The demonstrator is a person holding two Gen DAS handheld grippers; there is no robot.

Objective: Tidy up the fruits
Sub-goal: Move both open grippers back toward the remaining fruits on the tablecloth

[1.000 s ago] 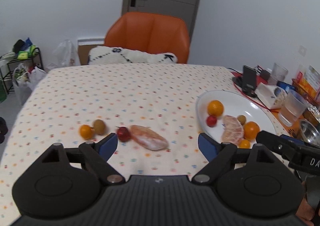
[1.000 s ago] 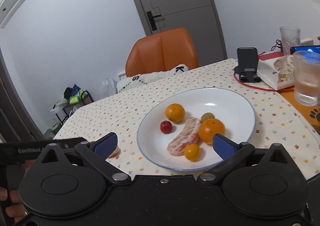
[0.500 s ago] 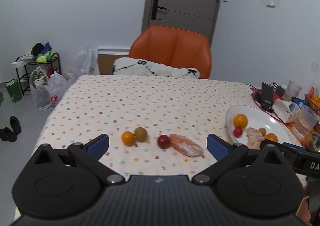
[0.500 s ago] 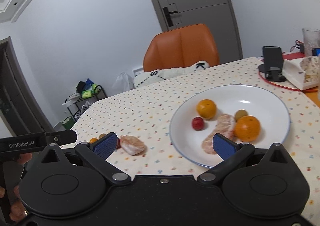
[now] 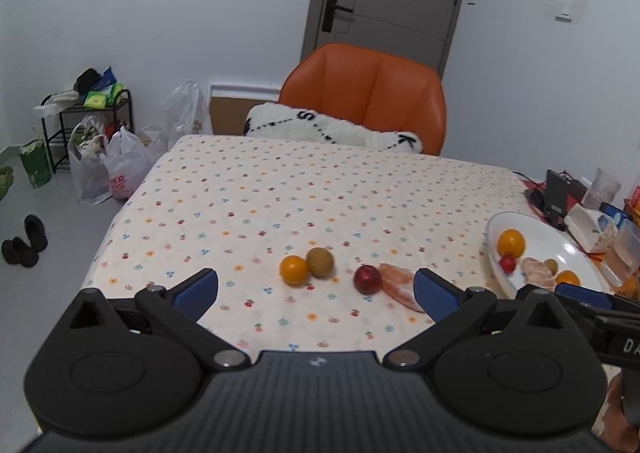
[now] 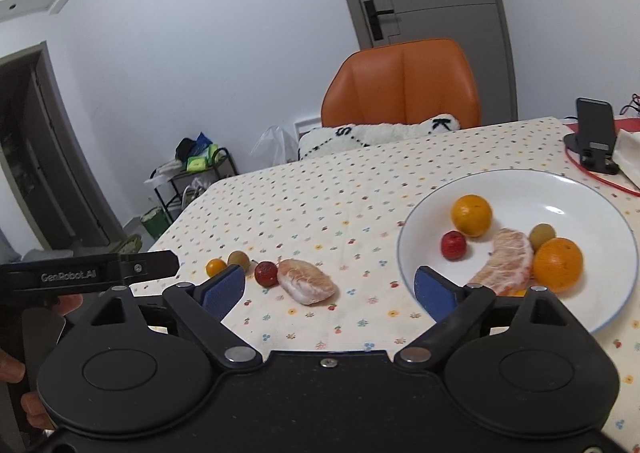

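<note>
Both grippers hang above the near edge of the bench (image 5: 280,189), which is covered with a dotted cloth, and both sets of fingers are spread wide with nothing between them: the left gripper (image 5: 316,287) and the right gripper (image 6: 330,287). Four loose fruits lie in a row on the cloth: a small orange (image 5: 294,269) touching a brownish-green fruit (image 5: 320,261), then a red fruit (image 5: 367,279) against a peeled pomelo piece (image 5: 398,285). To their right sits the white plate (image 6: 560,189), holding two oranges, a red fruit, a green one and another peeled segment (image 6: 508,257). Beyond the plate stand a phone stand (image 6: 595,137) with a red cable and a glass (image 5: 606,183). An orange chair (image 5: 364,93) with a white cushion (image 5: 332,129) is pushed against the far edge; bags and a rack stand on the floor at the left
</note>
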